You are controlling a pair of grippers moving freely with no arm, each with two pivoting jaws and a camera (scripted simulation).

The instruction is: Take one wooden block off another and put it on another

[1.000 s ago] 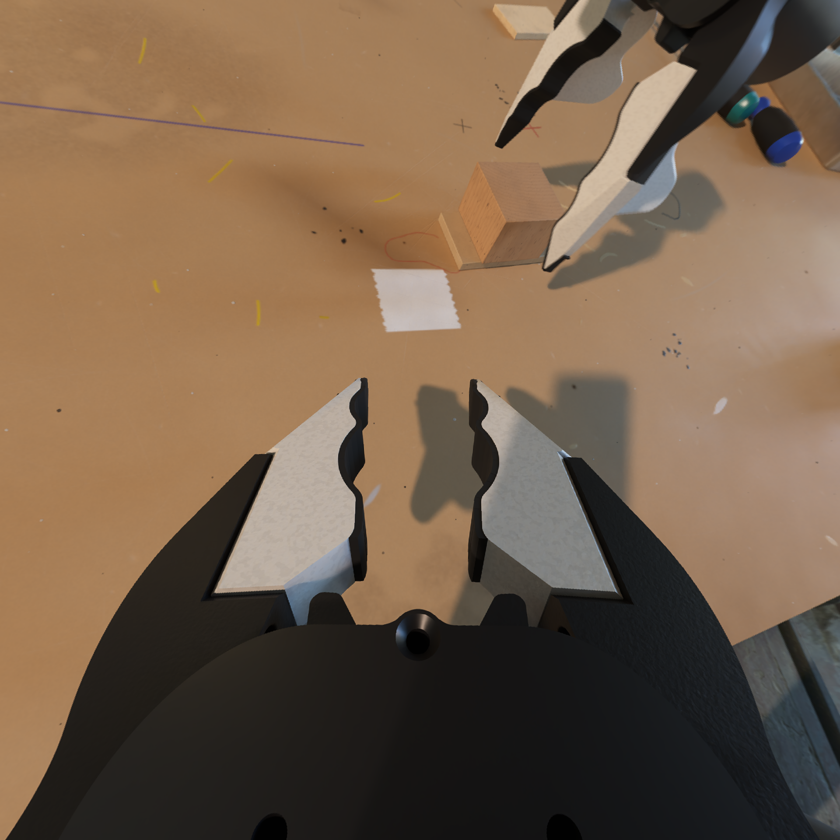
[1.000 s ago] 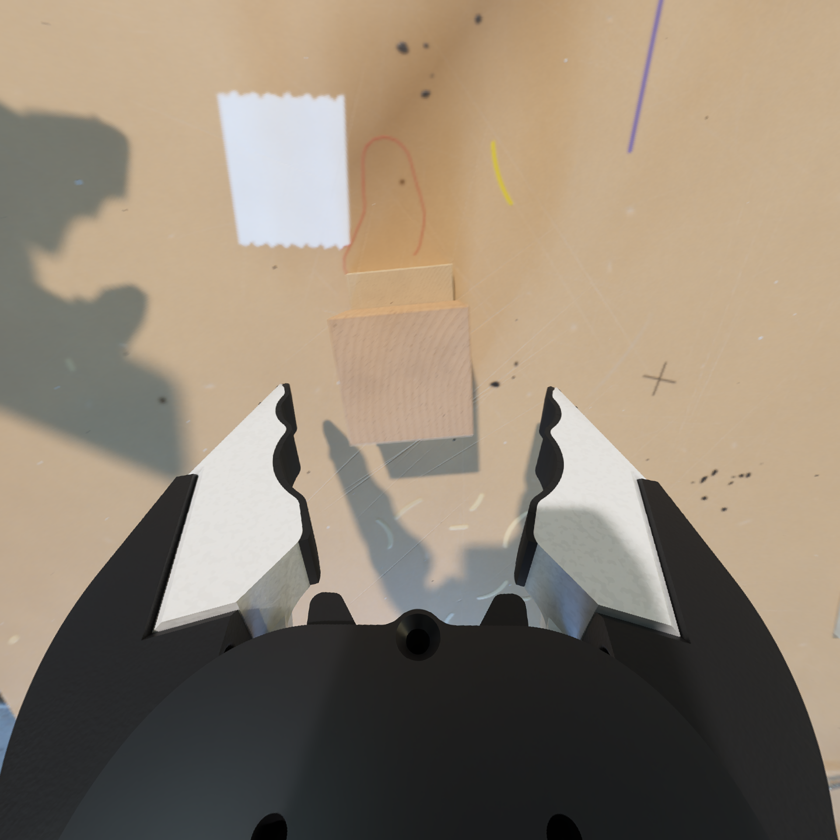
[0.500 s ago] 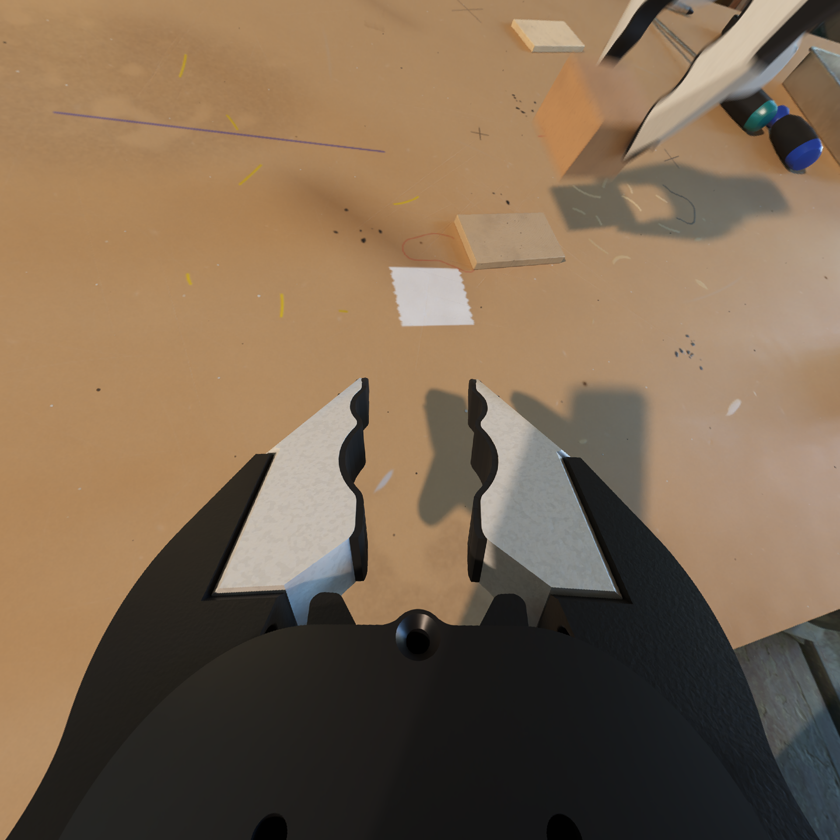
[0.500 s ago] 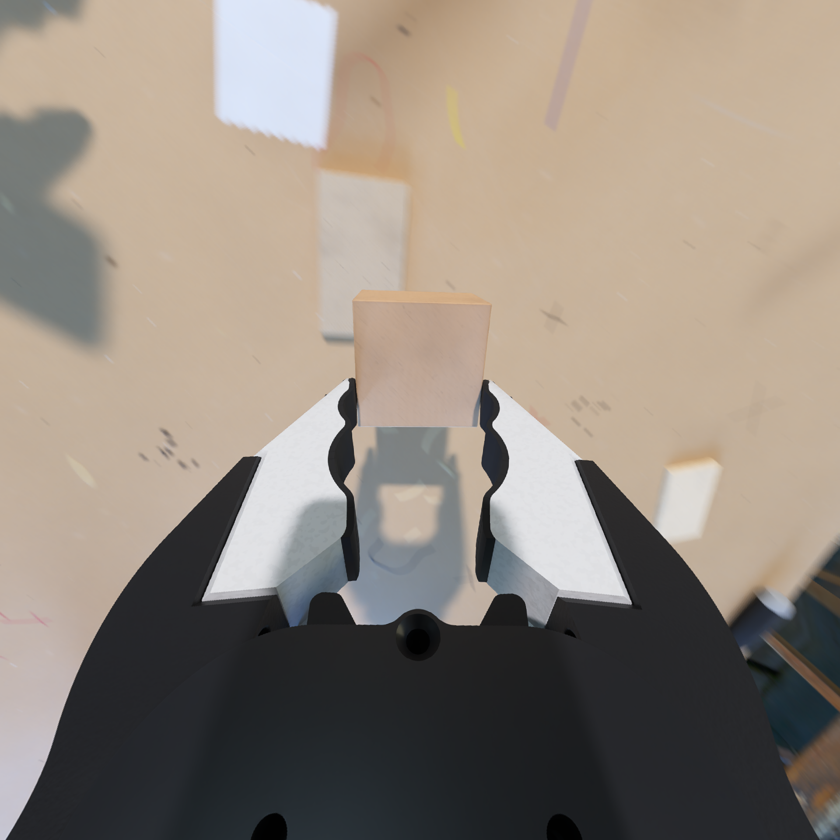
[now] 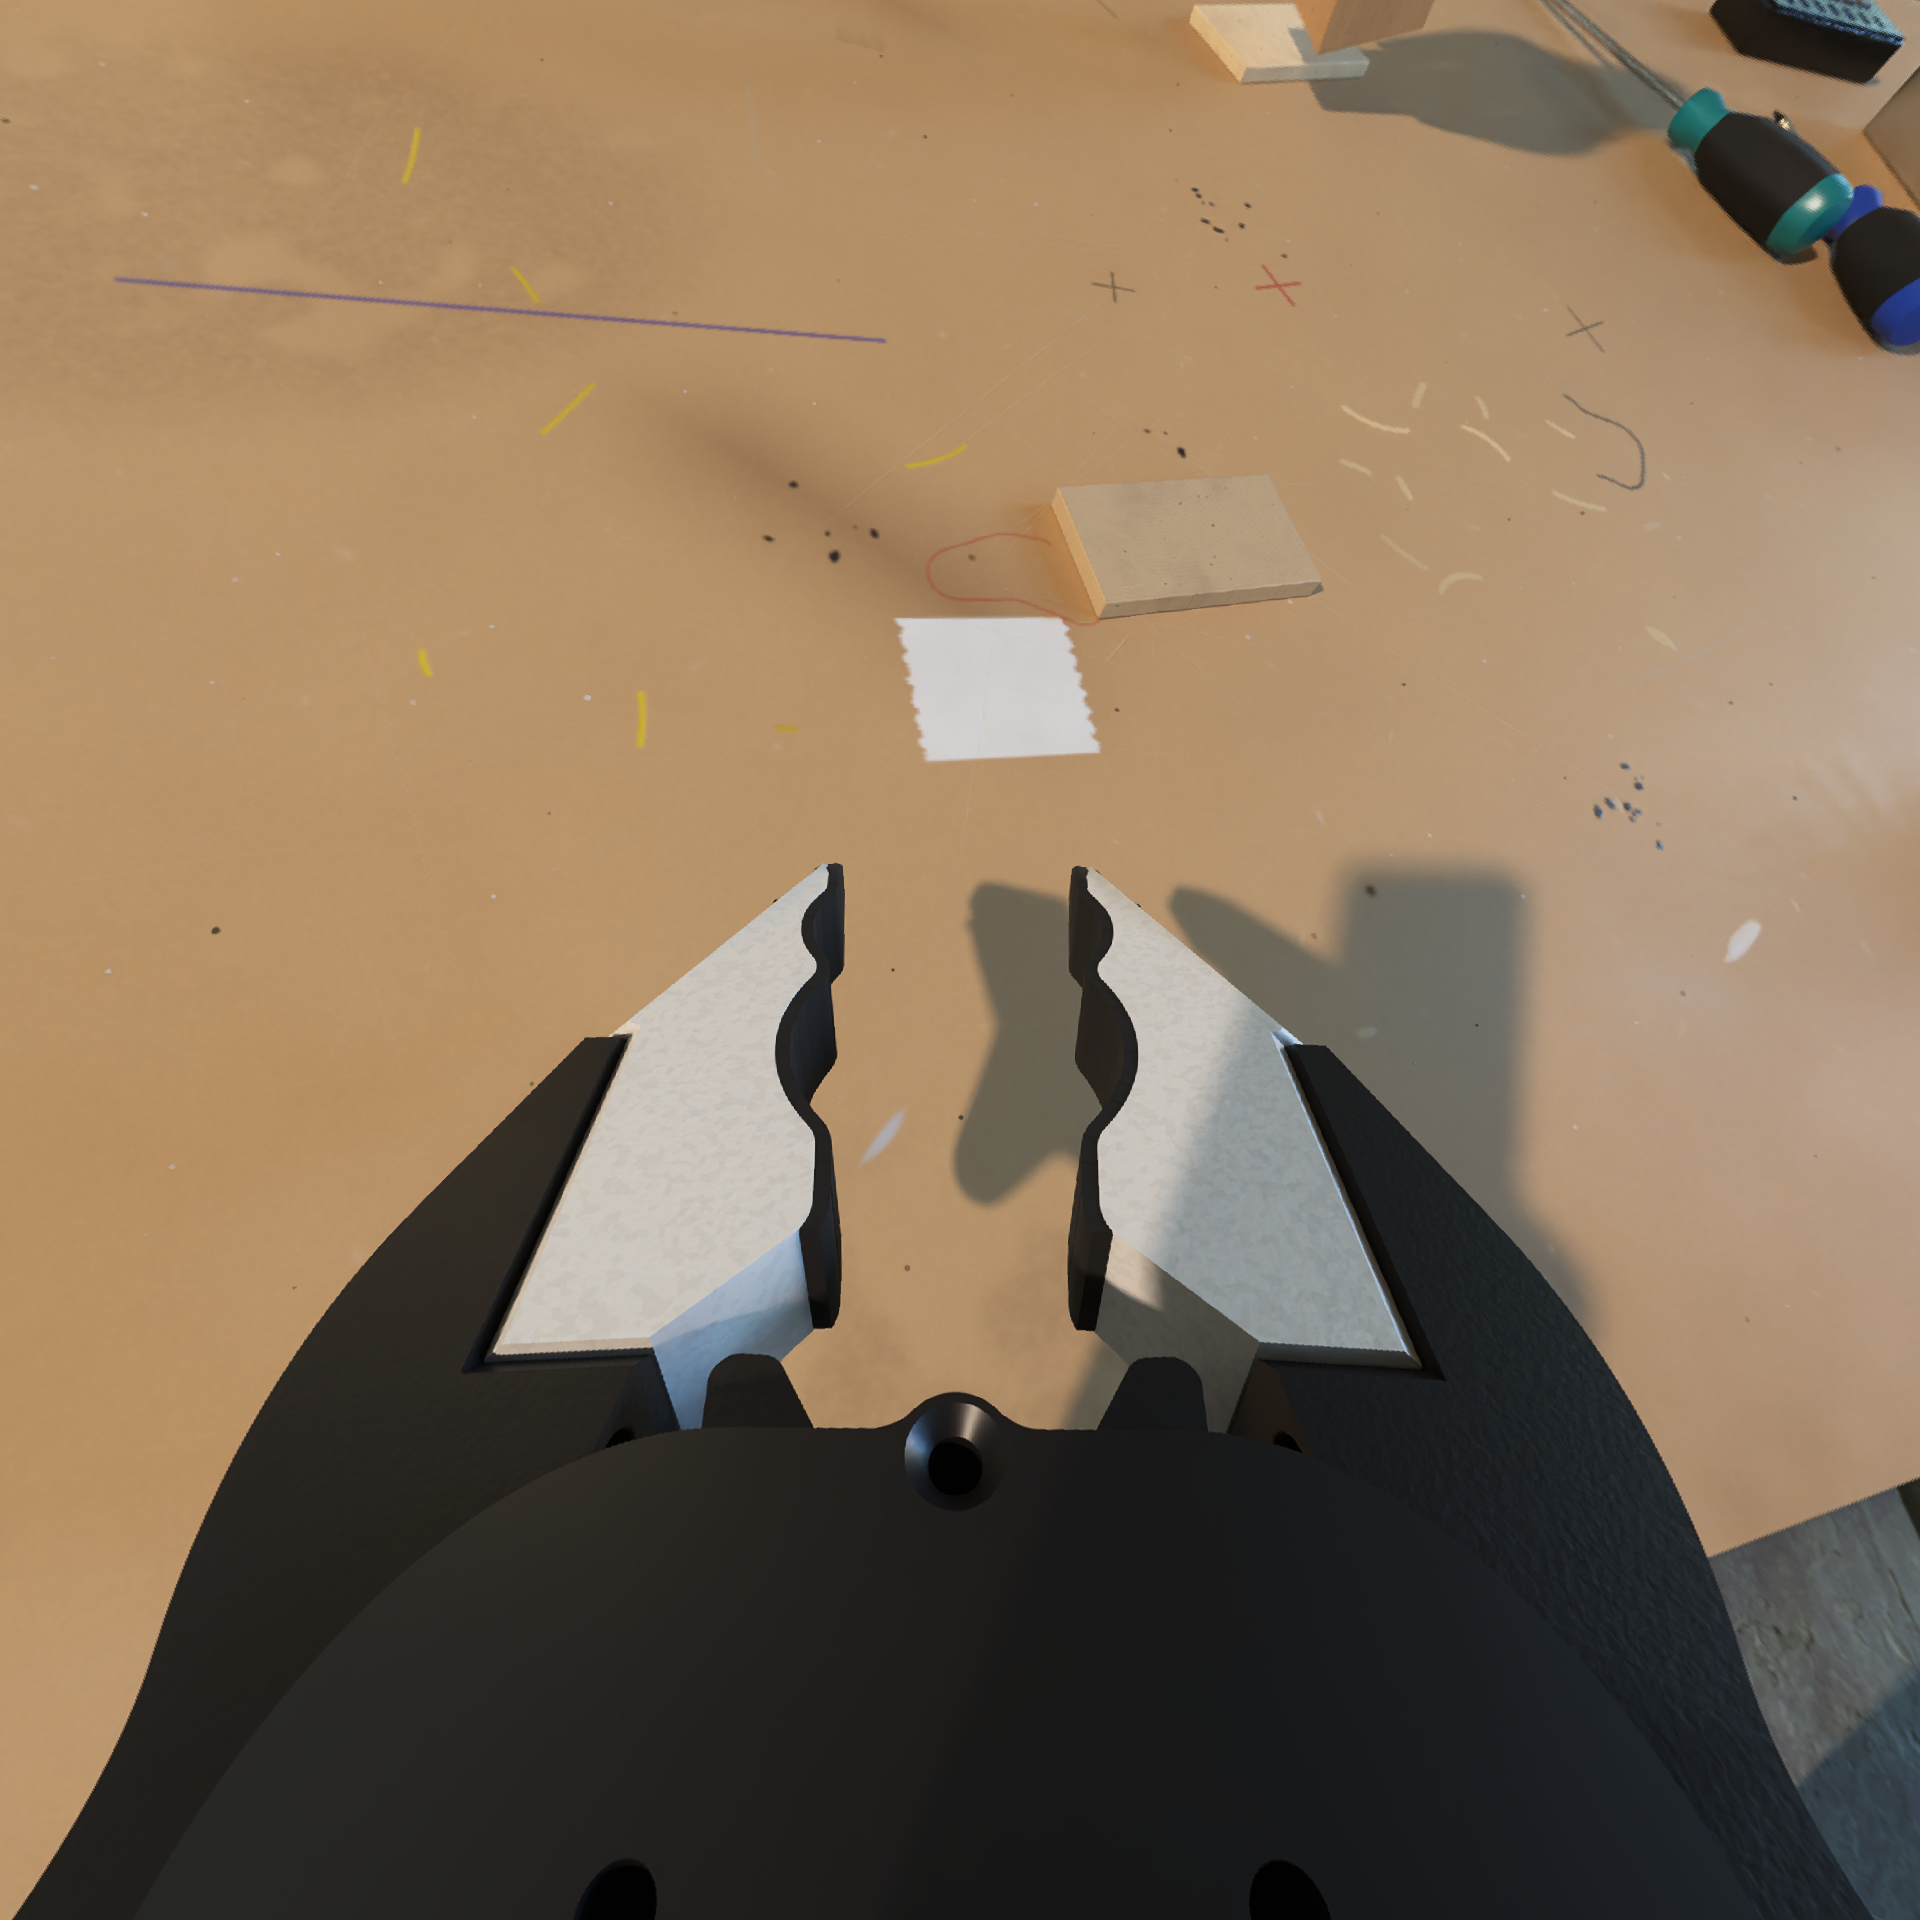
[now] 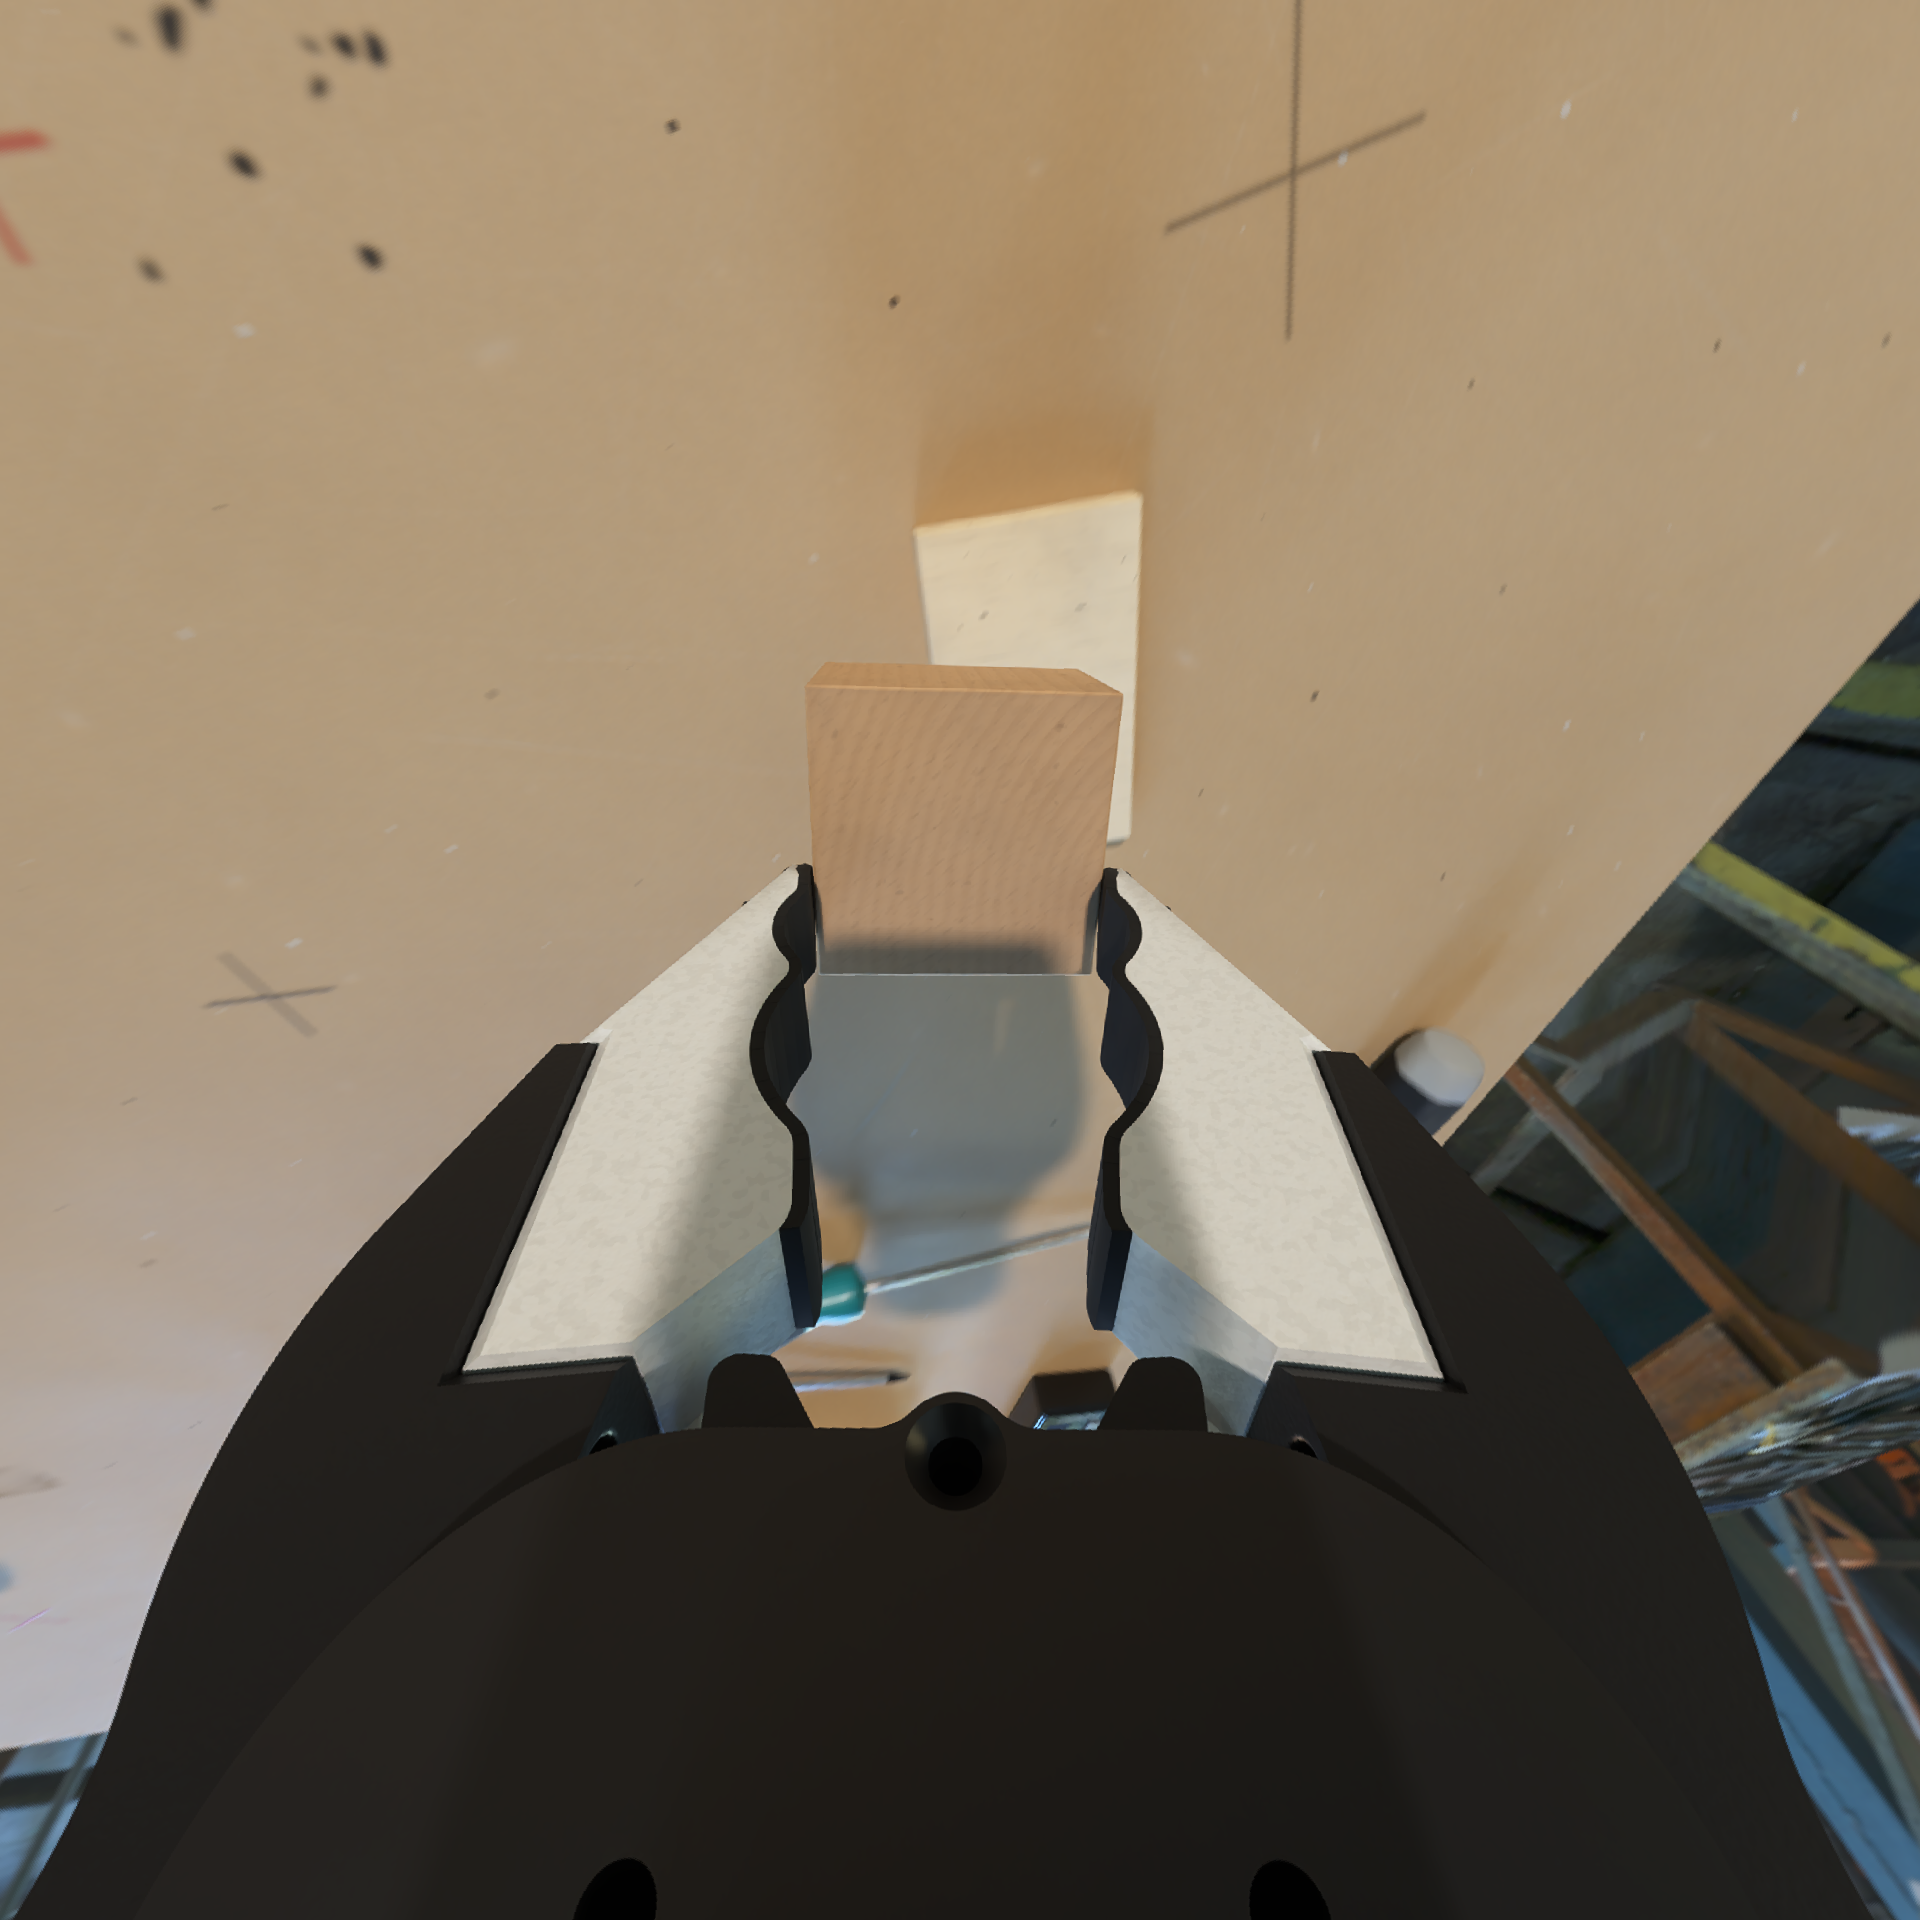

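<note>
The right gripper [image 6: 954,925] has its fingertips clamped on the light-brown wooden cube [image 6: 961,810], already off the flat tan wooden slab [image 5: 1184,542] and hovering right over the pale thin wooden tile [image 6: 1034,592], so only setting-down's left; left gripper [image 5: 954,883] idles agape.

Bright warm light, hard shadows, wide-angle distortion

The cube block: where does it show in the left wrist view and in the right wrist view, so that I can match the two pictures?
Left wrist view: cube at the top edge, right of centre, cut off by the frame, over the pale slab.
Right wrist view: cube at the centre, between the tips of the right hand-held gripper.
Shared landmark: the pale slab, just beyond the cube.
</note>
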